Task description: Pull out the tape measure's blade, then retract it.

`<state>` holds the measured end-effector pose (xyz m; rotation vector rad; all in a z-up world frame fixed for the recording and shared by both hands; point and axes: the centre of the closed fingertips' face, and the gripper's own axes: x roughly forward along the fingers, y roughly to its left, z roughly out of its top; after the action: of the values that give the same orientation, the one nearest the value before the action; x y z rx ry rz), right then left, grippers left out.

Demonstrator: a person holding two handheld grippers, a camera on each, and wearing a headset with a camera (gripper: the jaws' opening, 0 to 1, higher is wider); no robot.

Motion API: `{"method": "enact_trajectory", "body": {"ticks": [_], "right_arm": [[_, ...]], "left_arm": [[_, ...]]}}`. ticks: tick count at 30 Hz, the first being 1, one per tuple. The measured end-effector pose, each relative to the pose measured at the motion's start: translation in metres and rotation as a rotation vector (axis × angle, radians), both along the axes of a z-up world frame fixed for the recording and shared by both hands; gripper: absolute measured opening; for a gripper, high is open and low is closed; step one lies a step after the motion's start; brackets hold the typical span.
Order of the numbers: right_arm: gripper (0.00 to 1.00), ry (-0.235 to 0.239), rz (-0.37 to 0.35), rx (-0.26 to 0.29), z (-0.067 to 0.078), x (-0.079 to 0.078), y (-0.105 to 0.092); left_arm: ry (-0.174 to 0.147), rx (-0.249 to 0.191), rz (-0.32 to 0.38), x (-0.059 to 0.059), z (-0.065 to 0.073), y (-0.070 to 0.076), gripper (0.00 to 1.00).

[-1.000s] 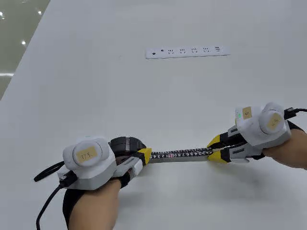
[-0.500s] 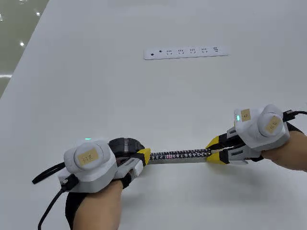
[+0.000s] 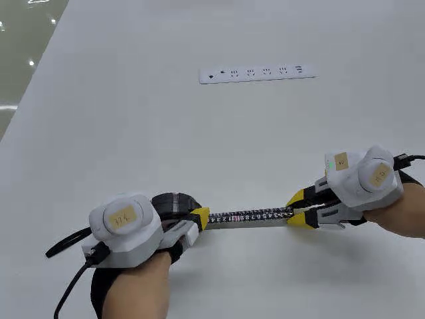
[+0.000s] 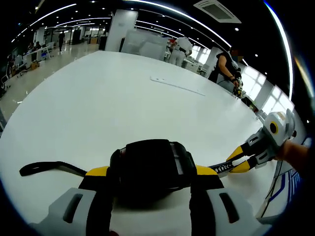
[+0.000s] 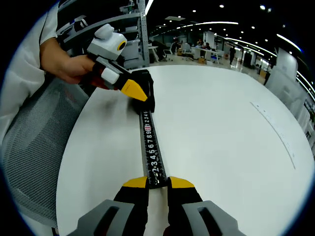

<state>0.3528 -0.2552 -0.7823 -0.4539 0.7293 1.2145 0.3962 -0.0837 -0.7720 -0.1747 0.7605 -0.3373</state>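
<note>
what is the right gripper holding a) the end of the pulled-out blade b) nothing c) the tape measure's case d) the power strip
a: in the right gripper view, the right gripper has its yellow jaws closed on the end of the blade, which runs back across the table to the tape measure case clamped in the left gripper.

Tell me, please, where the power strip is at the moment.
In the head view, the power strip lies flat toward the far side of the white table, straight beyond the tape measure's pulled-out blade.
</note>
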Motion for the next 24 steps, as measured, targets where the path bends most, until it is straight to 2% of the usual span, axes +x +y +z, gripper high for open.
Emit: {"method": "enact_trajectory", "body": {"ticks": [3,5,24], "right_arm": [[0.11,-0.014,0.013,-0.031,-0.003,0.004,0.007],[0.11,-0.008,0.011,-0.008,-0.002,0.005,0.014],[0.11,-0.006,0.037,0.019,-0.004,0.009,0.046]], "left_arm": [[0.002,-0.004,0.004,0.0,0.0,-0.001,0.59],[0.002,-0.005,0.004,0.0,0.0,-0.001,0.59],[0.003,-0.013,-0.003,0.0,0.0,-0.001,0.59]]}}
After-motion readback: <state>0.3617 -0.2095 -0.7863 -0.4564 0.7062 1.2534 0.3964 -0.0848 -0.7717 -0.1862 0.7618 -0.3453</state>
